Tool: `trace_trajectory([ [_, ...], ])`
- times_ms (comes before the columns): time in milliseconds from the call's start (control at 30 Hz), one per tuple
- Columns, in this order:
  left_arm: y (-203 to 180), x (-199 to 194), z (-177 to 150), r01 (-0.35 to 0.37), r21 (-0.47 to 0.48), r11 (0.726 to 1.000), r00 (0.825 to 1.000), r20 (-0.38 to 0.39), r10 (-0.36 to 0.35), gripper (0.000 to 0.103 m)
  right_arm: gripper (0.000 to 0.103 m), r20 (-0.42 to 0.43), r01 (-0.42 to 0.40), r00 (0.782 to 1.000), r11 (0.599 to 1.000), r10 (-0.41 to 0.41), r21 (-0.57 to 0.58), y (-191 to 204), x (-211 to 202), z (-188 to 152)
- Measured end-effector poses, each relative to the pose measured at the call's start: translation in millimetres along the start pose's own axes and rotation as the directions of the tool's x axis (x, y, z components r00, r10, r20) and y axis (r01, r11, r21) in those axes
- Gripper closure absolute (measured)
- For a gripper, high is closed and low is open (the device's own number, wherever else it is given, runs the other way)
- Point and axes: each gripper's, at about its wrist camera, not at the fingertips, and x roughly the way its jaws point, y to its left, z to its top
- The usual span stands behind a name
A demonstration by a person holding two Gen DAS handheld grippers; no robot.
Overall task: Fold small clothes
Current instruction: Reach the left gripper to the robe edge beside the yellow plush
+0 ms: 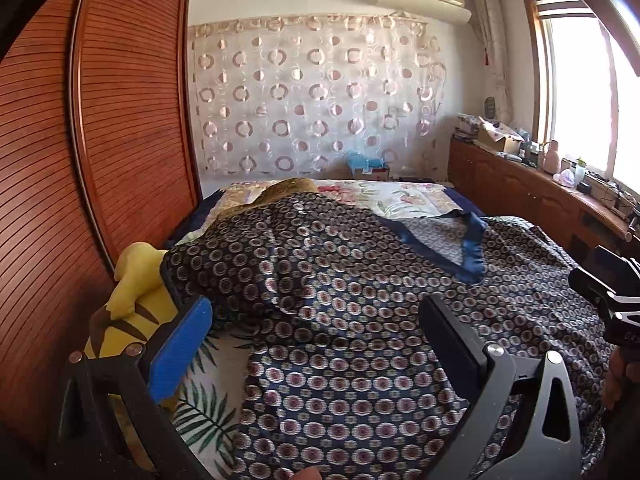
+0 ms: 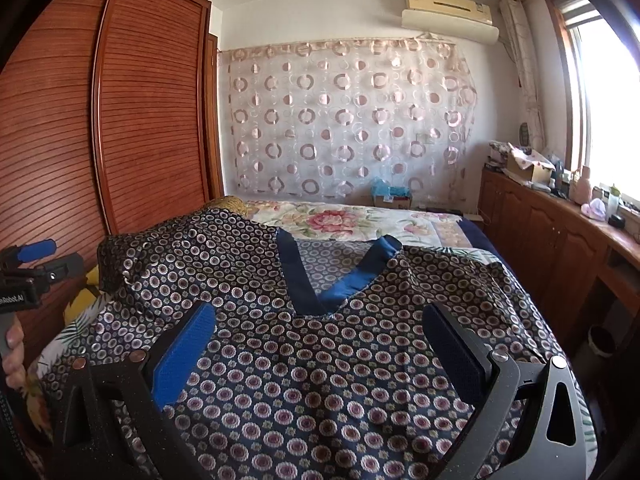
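Observation:
A dark blue garment [image 1: 340,280] with a small flower print and a plain blue V-neck band [image 2: 320,280] lies spread across the bed [image 2: 352,220]. Its left side drapes over a bump at the far left. My left gripper [image 1: 316,332] hovers open above the garment's left part, nothing between its fingers. My right gripper [image 2: 320,344] hangs open over the chest area just below the V-neck. Each gripper shows at the edge of the other's view: the right gripper [image 1: 616,300], and the left gripper [image 2: 28,268] with a hand on its handle.
A yellow plush toy [image 1: 132,304] lies at the bed's left edge beside the wooden wardrobe [image 1: 100,120]. A low wooden cabinet [image 2: 560,240] with clutter runs under the window on the right. Floral bedding shows at the far end.

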Motion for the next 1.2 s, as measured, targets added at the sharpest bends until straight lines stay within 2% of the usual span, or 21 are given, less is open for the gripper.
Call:
trace_trajectory([
  [200,33,19,-4,-0.024,-0.014,1.000,0.999,-0.032,0.024,0.000,0.000,-0.030,-0.033,0.999,0.999,0.032,-0.004,7,27,2],
  [300,53,25,-6,-0.041,-0.024,0.999,0.999,-0.022,0.040,0.000,0.000,-0.055,-0.071,0.996,0.997,0.070,-0.018,11,38,4],
  [367,68,32,-7,-0.062,-0.033,0.998,0.998,-0.032,0.061,0.000,0.000,-0.083,-0.110,0.991,0.994,0.109,-0.017,13,44,3],
  [500,93,50,-10,-0.071,-0.026,0.997,0.994,-0.087,0.069,0.001,0.000,-0.163,-0.143,0.977,0.989,0.135,-0.039,15,56,2],
  [667,112,76,-19,-0.038,-0.018,0.999,0.981,-0.192,0.034,0.011,0.000,-0.250,-0.171,0.957,0.982,0.148,-0.074,29,71,0],
  [767,111,96,-27,-0.003,-0.010,1.000,0.963,-0.269,0.000,0.018,0.000,-0.278,-0.186,0.948,0.978,0.154,-0.092,38,78,0],
  [833,107,106,-32,0.002,0.015,1.000,0.953,-0.302,0.002,0.020,0.000,-0.287,-0.193,0.945,0.976,0.156,-0.104,41,79,1],
  [967,105,124,-34,0.004,0.035,0.999,0.938,-0.346,0.008,0.031,0.000,-0.295,-0.198,0.943,0.973,0.156,-0.119,45,81,0],
  [1033,103,130,-36,-0.022,0.044,0.999,0.934,-0.355,0.037,0.037,0.000,-0.290,-0.193,0.945,0.973,0.148,-0.130,49,84,-2],
  [1133,106,135,-38,0.010,0.011,1.000,0.930,-0.368,-0.005,0.042,0.000,-0.289,-0.187,0.947,0.972,0.140,-0.140,52,84,-6],
  [1200,108,137,-37,0.002,0.015,1.000,0.924,-0.381,0.003,0.049,0.000,-0.287,-0.185,0.948,0.972,0.138,-0.146,54,84,-8],
])
